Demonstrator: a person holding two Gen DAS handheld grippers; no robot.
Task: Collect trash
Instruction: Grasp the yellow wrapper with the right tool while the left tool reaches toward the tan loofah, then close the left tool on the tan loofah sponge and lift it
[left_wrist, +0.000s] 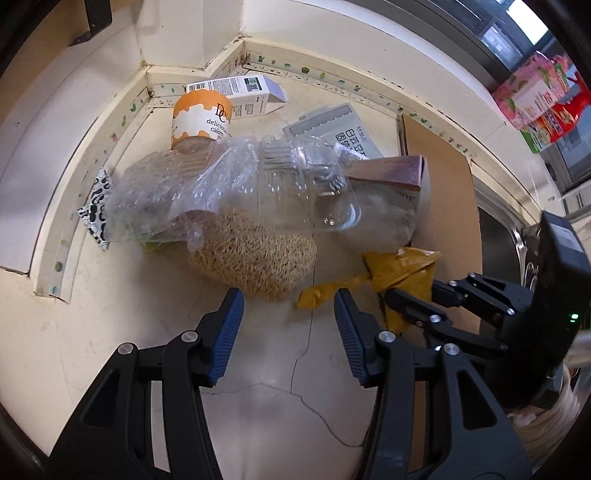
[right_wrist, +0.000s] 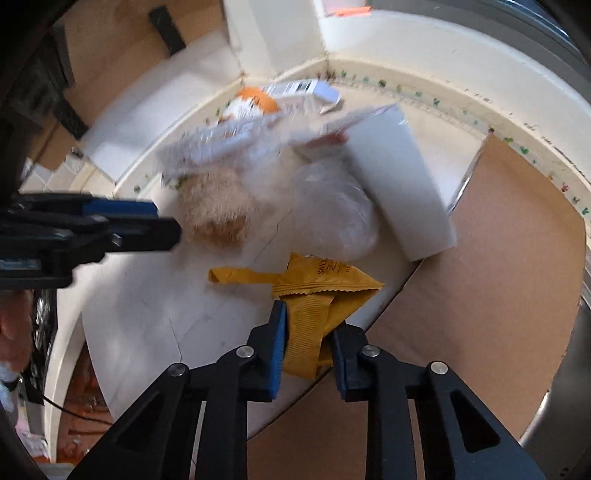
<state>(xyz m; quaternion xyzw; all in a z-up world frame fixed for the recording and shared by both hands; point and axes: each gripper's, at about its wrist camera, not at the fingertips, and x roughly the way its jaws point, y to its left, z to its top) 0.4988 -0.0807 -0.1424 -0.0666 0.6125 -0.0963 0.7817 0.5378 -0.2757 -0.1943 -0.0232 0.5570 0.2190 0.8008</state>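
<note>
Cream surface (left_wrist: 110, 332) lies bare ahead of the open left claw (left_wrist: 288, 332), hemmed by a raised wall edge at left and back; the trash pile, a clear bottle (left_wrist: 295, 184) lying crosswise, sits beyond. From the right wrist, the right claw (right_wrist: 308, 347) straddles a yellow wrapper (right_wrist: 314, 295), its twisted tail pointing left, beside cardboard (right_wrist: 498, 277); whether it grips is unclear.

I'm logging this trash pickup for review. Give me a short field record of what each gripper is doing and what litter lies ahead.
left gripper: open, empty, aimed at the pile
right gripper: fingers on either side of the yellow wrapper, not closed on it
pile: clear plastic bottle, bubble wrap, tan scrubber, orange cup, white carton
surface: cream countertop, cardboard sheet
</note>
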